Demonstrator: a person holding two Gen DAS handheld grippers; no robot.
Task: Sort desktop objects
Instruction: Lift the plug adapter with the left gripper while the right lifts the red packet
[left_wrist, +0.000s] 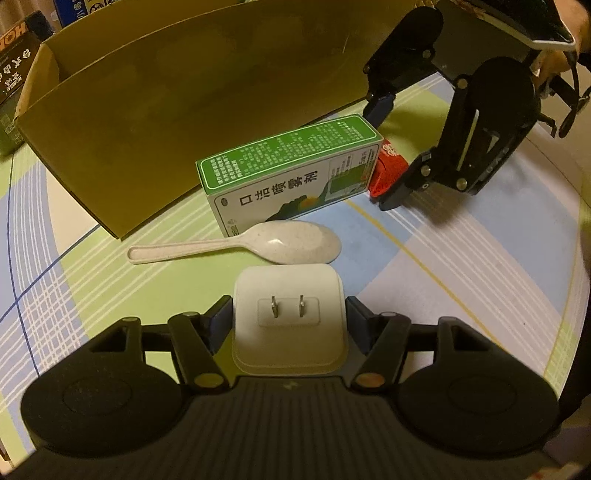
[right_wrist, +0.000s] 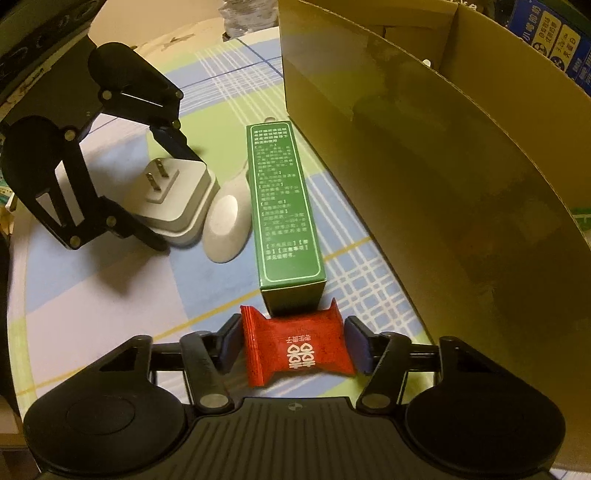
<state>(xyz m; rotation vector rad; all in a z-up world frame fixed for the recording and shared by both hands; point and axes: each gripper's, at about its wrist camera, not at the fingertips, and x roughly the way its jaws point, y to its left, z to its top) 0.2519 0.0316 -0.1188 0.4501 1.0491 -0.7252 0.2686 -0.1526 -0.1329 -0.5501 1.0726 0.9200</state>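
Sitting between claw (right_wrist: 293, 349) tips (candy (right_wrist: 299, 350))

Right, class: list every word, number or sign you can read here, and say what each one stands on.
"口洁喷雾剂": front of the green box.
Double "囍" sign: red packet; its small print is blurred.
"HON": black box, cut off at the edge.
Green box top panel, blue box: print too small to read.

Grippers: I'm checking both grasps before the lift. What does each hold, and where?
Left gripper clamps the white plug adapter by its two sides. Right gripper pinches the red candy packet at its crimped ends.
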